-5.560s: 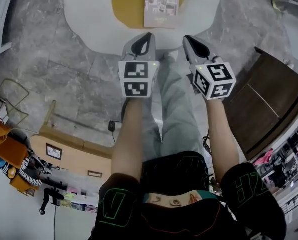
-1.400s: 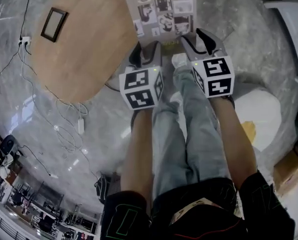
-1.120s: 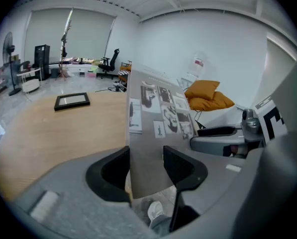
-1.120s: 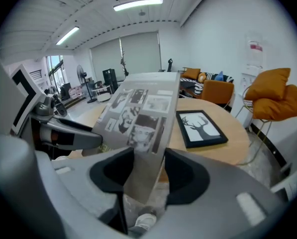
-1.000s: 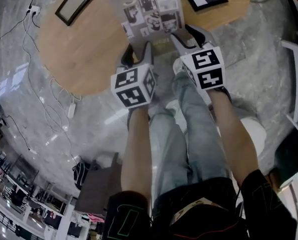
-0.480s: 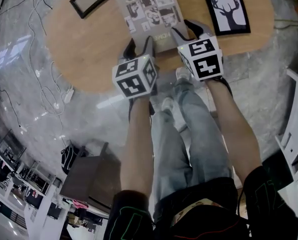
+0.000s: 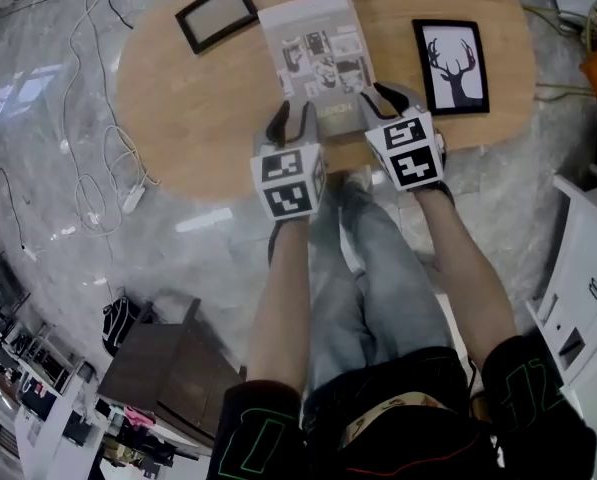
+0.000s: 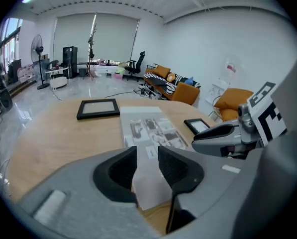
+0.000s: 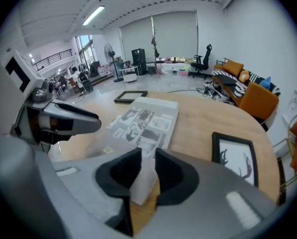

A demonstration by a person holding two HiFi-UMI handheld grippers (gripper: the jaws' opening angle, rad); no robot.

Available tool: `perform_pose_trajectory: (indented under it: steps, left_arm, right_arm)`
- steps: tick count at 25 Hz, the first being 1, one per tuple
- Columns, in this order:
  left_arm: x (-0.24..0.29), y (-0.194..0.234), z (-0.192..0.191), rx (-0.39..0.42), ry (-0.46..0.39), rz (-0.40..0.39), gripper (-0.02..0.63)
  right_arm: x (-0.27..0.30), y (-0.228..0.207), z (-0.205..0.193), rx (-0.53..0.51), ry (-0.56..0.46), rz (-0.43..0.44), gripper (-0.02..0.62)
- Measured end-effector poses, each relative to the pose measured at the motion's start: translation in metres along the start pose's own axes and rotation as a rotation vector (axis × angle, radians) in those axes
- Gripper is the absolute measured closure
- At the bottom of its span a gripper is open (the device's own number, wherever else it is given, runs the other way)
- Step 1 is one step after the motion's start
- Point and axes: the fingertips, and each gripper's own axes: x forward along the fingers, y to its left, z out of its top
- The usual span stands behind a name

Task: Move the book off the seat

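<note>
On the wooden table (image 7: 178, 108) at upper centre, the book (image 7: 316, 53) lies flat. The left gripper (image 7: 291, 116) and right gripper (image 7: 386, 96), jaws just narrowed yet unclenched, straddle its near corners without pinching.

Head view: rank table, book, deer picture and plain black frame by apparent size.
Largest to smallest:
1. table
2. book
3. deer picture
4. plain black frame
All lie on the same tabletop, so nearness hardly skews the order.
</note>
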Motion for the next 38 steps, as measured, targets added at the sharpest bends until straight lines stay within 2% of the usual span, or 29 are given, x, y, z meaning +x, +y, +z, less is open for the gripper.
perform_pose_trajectory:
  steps: [1, 4, 5, 10, 14, 17, 19, 25, 28, 33, 38]
  left_arm:
    - [-0.007, 0.004, 0.014, -0.015, -0.026, -0.004, 0.477]
    - [-0.035, 0.008, 0.059, -0.023, -0.098, 0.005, 0.589]
    - [-0.044, 0.008, 0.078, -0.014, -0.135, 0.007, 0.6]
    - [-0.085, 0.005, 0.185, 0.035, -0.303, -0.009, 0.6]
    - [-0.139, -0.002, 0.261, 0.119, -0.413, -0.022, 0.6]
    - [-0.191, -0.004, 0.309, 0.119, -0.513, -0.026, 0.6]
    - [-0.224, -0.003, 0.333, 0.117, -0.57, -0.015, 0.6]
    - [-0.277, -0.015, 0.349, 0.04, -0.602, 0.057, 0.6]
    - [-0.307, -0.027, 0.379, 0.032, -0.69, 0.077, 0.6]
    - [-0.345, -0.051, 0.393, 0.112, -0.761, 0.116, 0.6]
    - [-0.368, -0.055, 0.403, 0.145, -0.821, 0.113, 0.6]
  right_arm:
    - [-0.005, 0.0, 0.011, -0.003, -0.009, 0.004, 0.514]
    - [-0.035, -0.002, 0.044, 0.016, -0.04, 0.026, 0.521]
    - [-0.047, -0.002, 0.059, 0.021, -0.059, 0.036, 0.547]
    - [-0.111, -0.001, 0.143, 0.028, -0.182, 0.054, 0.592]
    - [-0.16, 0.01, 0.212, 0.096, -0.337, 0.13, 0.592]
    - [-0.197, 0.002, 0.254, 0.171, -0.457, 0.107, 0.592]
    - [-0.222, 0.002, 0.283, 0.176, -0.532, 0.086, 0.592]
    - [-0.305, 0.016, 0.337, 0.118, -0.666, 0.023, 0.592]
    - [-0.344, 0.017, 0.357, 0.056, -0.726, -0.011, 0.592]
    - [-0.387, 0.011, 0.361, -0.052, -0.757, -0.098, 0.592]
    - [-0.411, 0.003, 0.367, -0.078, -0.796, -0.165, 0.592]
